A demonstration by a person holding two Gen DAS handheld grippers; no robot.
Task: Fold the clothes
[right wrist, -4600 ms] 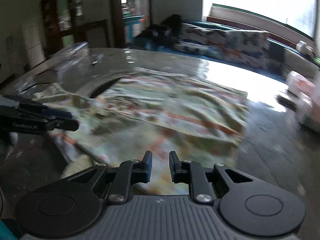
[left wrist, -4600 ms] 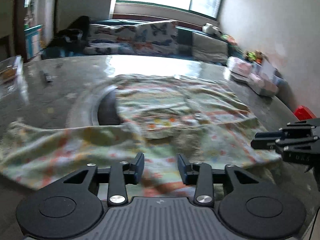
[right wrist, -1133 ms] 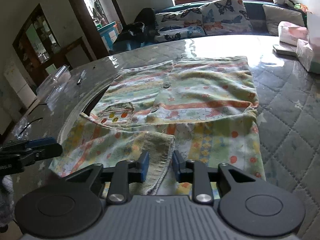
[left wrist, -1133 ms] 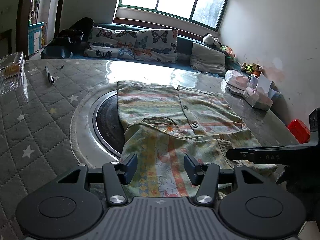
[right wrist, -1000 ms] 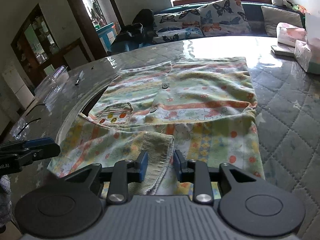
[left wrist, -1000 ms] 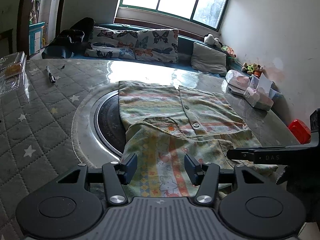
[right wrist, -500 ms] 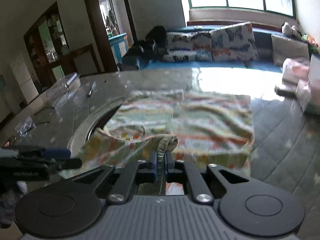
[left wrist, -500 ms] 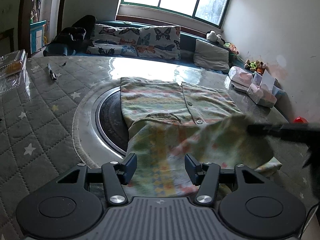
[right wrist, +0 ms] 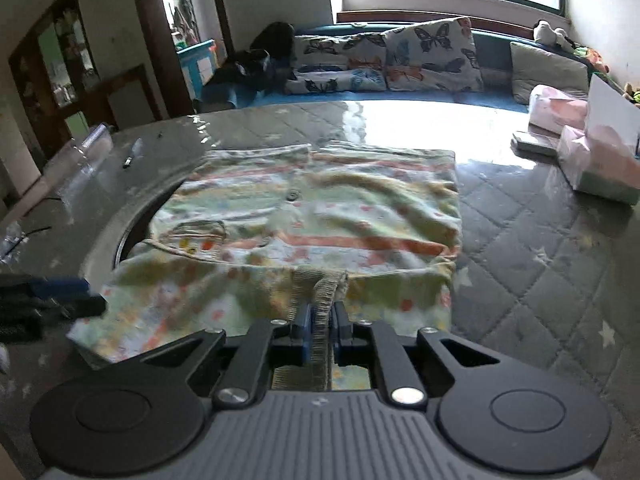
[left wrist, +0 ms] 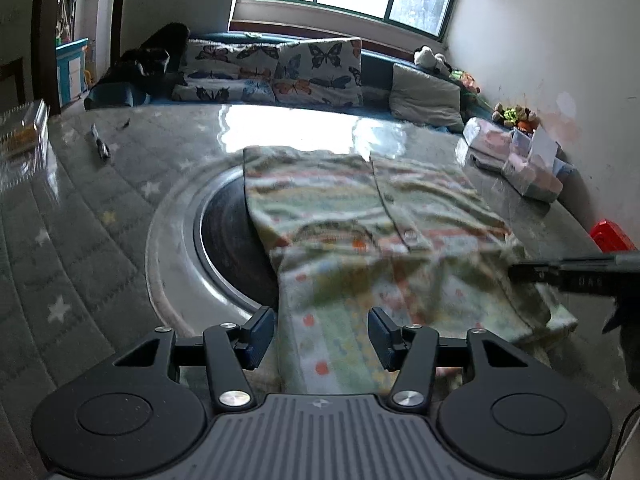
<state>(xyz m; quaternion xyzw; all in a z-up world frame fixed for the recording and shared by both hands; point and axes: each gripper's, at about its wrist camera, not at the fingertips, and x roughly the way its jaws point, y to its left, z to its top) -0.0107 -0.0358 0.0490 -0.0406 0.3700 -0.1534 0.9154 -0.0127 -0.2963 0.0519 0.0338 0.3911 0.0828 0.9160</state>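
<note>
A pale green patterned children's shirt (left wrist: 360,216) with buttons and a chest pocket lies on the quilted table, its near part folded over. It also shows in the right wrist view (right wrist: 320,216). My right gripper (right wrist: 320,330) is shut on the shirt's ribbed cuff (right wrist: 326,292) and holds it lifted off the table. My left gripper (left wrist: 322,332) is open and empty, its jaws wide on either side of the shirt's near edge. The right gripper also appears at the right of the left wrist view (left wrist: 576,276).
A round metal-rimmed recess (left wrist: 208,240) lies under the shirt's left side. A pen (left wrist: 100,144) and a clear plastic box (left wrist: 24,132) are at the far left. Tissue packs (right wrist: 596,160) sit at the right. A sofa with butterfly cushions (left wrist: 280,76) stands behind.
My right gripper has shut on the ribbed cuff and lifted it, raising the shirt's near edge. My left gripper has stayed open in about the same place.
</note>
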